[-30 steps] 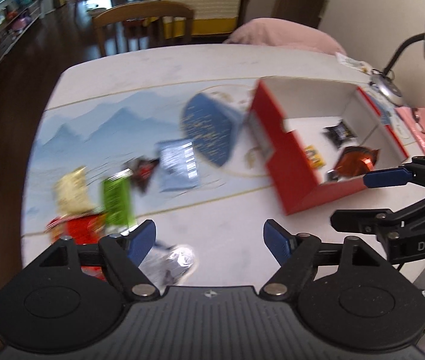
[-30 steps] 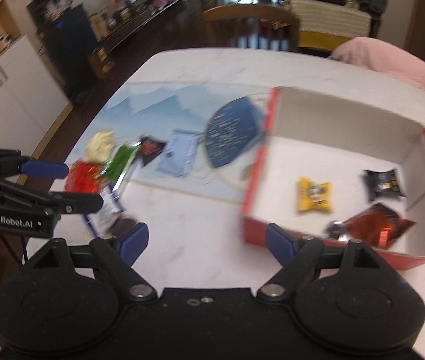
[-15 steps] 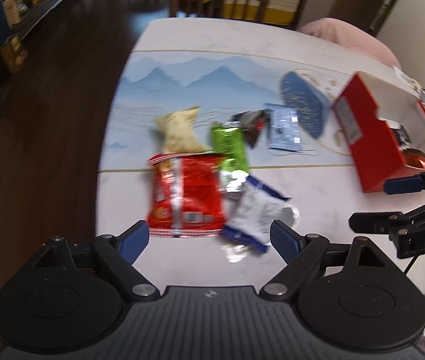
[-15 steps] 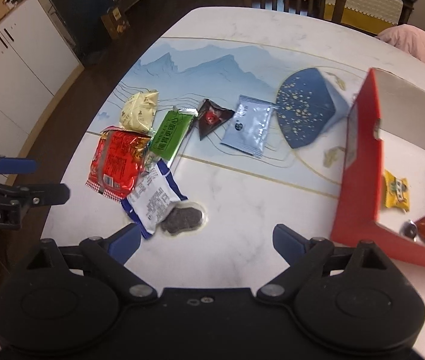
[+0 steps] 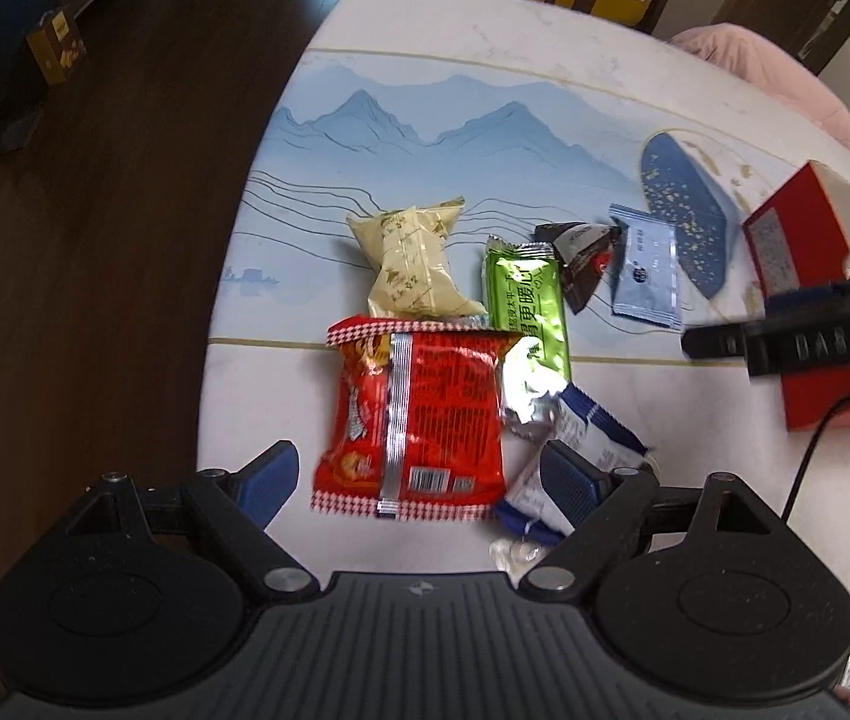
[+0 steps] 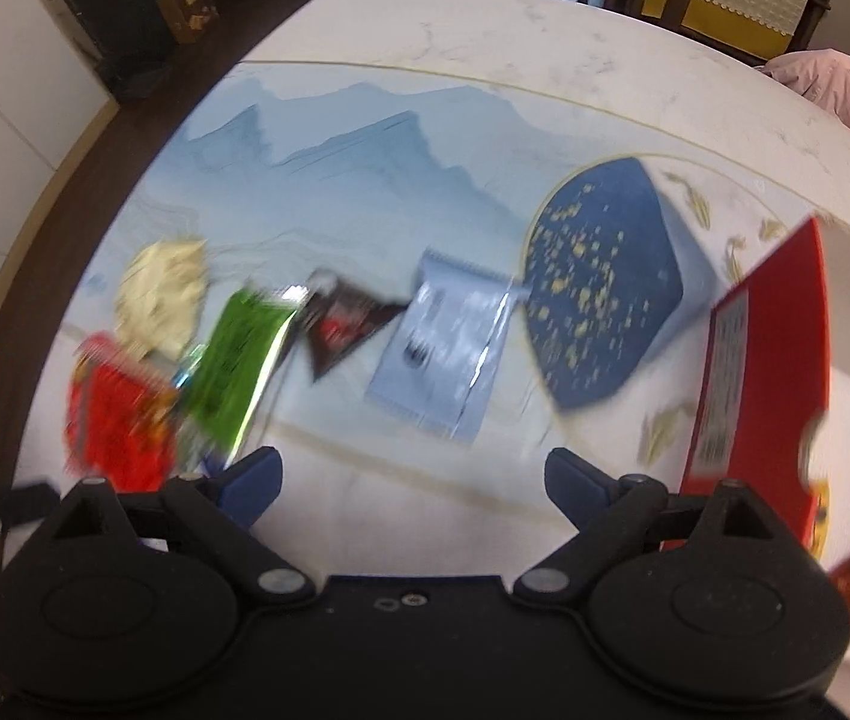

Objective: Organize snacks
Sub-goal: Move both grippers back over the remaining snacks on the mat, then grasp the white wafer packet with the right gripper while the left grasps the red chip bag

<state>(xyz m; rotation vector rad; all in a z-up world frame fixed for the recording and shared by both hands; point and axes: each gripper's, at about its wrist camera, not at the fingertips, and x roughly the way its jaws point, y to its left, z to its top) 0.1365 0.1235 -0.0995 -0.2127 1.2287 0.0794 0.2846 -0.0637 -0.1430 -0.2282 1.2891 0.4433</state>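
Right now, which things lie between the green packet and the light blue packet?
Only the black triangular packet lies between the green packet and the light blue packet; the left wrist view shows this clearly.

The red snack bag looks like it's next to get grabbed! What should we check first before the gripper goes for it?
1. Left gripper open: ok, its jaws are spread wide with nothing between them.
2. Lined up on the red snack bag: ok, the bag lies just ahead between the fingers.
3. Bag free to lift: not ok, its edge touches the silver wrapper and the yellow pack.
4. Blue and white packet clear of the fingers: not ok, it lies under the right-hand finger.
5. Red box has room: cannot tell, its inside is hidden in the left view and blurred in the right.
6. Right gripper out of the way: ok, it is open and over toward the box.
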